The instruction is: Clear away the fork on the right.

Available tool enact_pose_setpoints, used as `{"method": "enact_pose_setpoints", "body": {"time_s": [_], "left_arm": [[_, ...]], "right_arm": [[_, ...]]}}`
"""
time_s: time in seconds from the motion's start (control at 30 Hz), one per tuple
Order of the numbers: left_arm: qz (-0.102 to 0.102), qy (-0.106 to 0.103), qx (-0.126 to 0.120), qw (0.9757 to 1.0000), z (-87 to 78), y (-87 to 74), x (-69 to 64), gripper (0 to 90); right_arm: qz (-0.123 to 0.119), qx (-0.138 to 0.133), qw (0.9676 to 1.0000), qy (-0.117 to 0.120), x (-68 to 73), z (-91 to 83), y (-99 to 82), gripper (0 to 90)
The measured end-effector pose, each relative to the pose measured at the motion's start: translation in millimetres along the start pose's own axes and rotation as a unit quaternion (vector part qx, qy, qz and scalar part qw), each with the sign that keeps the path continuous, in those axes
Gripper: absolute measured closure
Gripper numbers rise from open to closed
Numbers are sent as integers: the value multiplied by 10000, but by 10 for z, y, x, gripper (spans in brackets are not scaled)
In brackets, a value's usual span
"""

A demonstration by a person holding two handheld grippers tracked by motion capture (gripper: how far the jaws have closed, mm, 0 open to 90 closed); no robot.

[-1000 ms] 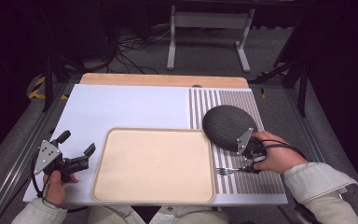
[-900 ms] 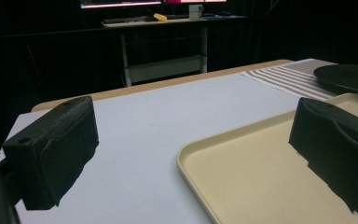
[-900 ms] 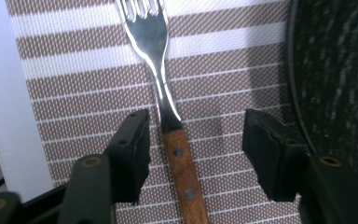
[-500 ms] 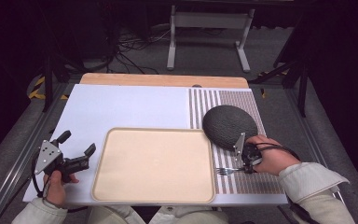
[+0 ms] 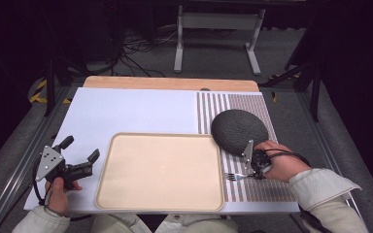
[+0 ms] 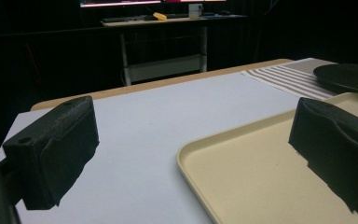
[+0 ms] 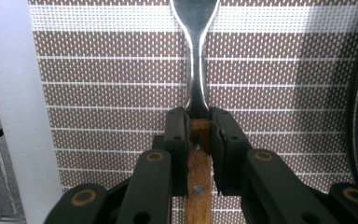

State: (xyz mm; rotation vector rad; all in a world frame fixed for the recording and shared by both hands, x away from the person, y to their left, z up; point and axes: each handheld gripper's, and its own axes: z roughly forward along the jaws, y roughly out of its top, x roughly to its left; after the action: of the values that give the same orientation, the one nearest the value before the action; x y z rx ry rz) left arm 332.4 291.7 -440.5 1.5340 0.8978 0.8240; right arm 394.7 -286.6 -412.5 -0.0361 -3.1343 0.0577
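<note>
My right gripper [image 7: 198, 122] has just been closing, and its jaws are now clamped on the fork [image 7: 196, 70] at the top of its wooden handle, right where wood meets metal. The fork runs straight along the gripper's own line: handle back between the jaws, neck and tines ahead. From above, the fork [image 5: 235, 176] lies flat on the striped mat [image 5: 252, 104], tines pointing toward the tray [image 5: 160, 171], just off its right edge. Long axis runs across the table, so any lift should carry it tines-first over the tray rim (my guess at the next move). The dark plate [image 5: 239, 131] sits just behind my right hand [image 5: 277, 162], close enough to watch. That hand lies low, wrist nearly on the mat, gripper level. My left gripper [image 5: 80, 162] is parked left of the tray, jaws spread, holding nothing, well away from the fork.
</note>
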Motion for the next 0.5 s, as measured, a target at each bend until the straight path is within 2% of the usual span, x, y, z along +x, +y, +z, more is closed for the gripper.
{"method": "enact_pose_setpoints", "body": {"time_s": [0.13, 0.5], "left_arm": [[-2, 3, -2, 10000, 0, 0, 0, 19], [-2, 2, -8, 10000, -1, 1, 0, 19]], "right_arm": [[41, -95, 9999, -70, 4, -57, -1, 776], [224, -387, 9981, -432, 1, -386, 36, 776]]}}
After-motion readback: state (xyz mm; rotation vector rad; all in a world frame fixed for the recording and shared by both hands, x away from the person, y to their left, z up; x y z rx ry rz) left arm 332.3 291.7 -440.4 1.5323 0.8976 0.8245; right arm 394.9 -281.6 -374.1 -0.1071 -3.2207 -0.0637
